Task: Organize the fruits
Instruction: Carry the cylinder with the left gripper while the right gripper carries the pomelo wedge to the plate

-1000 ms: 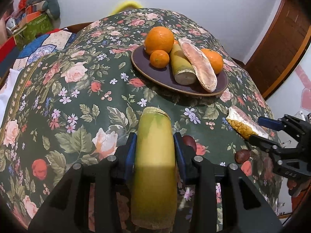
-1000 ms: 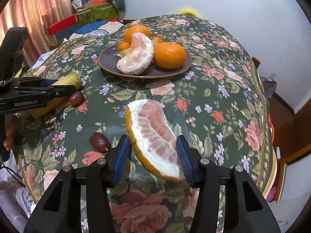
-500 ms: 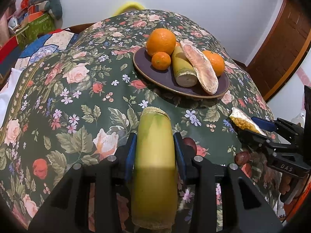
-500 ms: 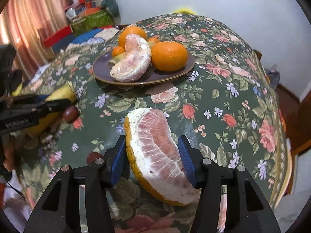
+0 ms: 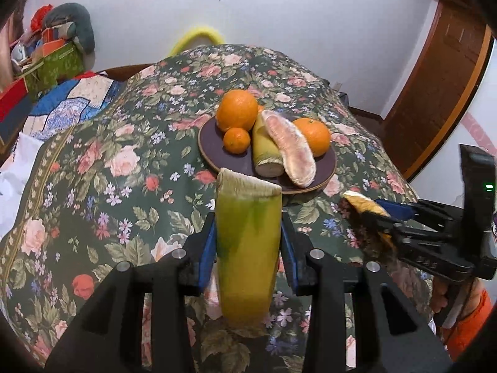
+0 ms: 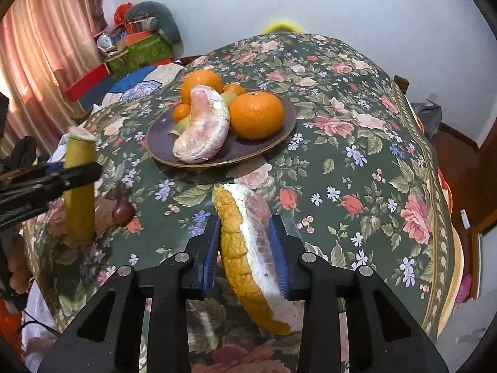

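My left gripper [image 5: 248,245] is shut on a yellow-green pomelo rind piece [image 5: 245,248] and holds it upright above the cloth; the piece also shows in the right wrist view [image 6: 79,186]. My right gripper [image 6: 245,245] is shut on a pomelo wedge with yellow peel [image 6: 248,242], lifted and turned on edge; it shows at the right of the left wrist view [image 5: 365,214]. A dark plate [image 5: 217,155] ahead holds two large oranges [image 5: 236,110], a small orange [image 5: 236,140], a rind piece [image 5: 264,152] and a peeled pomelo segment [image 5: 289,152].
The round table has a dark floral cloth [image 6: 357,171]. A dark red grape-like fruit [image 6: 122,213] lies on the cloth near the left gripper. A bed with boxes [image 6: 136,52] stands at the back left. A wooden door [image 5: 441,77] is at the right.
Both grippers have lifted their pieces off the cloth. The pomelo wedge has turned from flesh-up to standing on edge. Both views now sit higher and look more level.
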A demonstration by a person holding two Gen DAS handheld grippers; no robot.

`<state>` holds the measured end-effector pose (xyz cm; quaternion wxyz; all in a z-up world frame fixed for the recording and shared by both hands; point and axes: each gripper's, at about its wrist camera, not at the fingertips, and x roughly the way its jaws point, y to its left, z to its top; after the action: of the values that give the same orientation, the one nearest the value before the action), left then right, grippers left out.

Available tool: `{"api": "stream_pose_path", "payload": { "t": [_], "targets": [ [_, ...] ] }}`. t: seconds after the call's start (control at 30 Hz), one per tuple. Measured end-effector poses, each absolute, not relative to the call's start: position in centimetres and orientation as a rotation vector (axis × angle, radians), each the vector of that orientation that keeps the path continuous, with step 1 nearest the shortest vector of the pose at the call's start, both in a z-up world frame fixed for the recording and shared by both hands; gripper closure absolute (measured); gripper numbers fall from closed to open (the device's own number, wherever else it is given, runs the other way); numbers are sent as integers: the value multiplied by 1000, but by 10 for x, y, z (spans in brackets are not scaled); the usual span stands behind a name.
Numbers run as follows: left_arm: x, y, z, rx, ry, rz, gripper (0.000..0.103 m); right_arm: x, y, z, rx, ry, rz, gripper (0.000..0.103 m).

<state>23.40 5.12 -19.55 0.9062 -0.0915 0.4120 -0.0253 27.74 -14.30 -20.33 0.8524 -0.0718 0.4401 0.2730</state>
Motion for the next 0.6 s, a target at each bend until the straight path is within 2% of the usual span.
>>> {"api": "stream_pose_path", "payload": {
  "t": [0.13,0.23,0.37,0.6],
  "targets": [
    [237,48,-191,-183,841,-61,65,286,-136,-214,-173,958,574,63],
    [239,48,-186,-180,831,-59,65,290,-136,-218,-164,955,570,62],
    [242,49,-181,-182,821,-57,65,290,-141,-214,-126,938,556,65],
    [249,49,-166,-179,782,-60,65,287,-152,-189,-57,873,556,77]
  ]
}}
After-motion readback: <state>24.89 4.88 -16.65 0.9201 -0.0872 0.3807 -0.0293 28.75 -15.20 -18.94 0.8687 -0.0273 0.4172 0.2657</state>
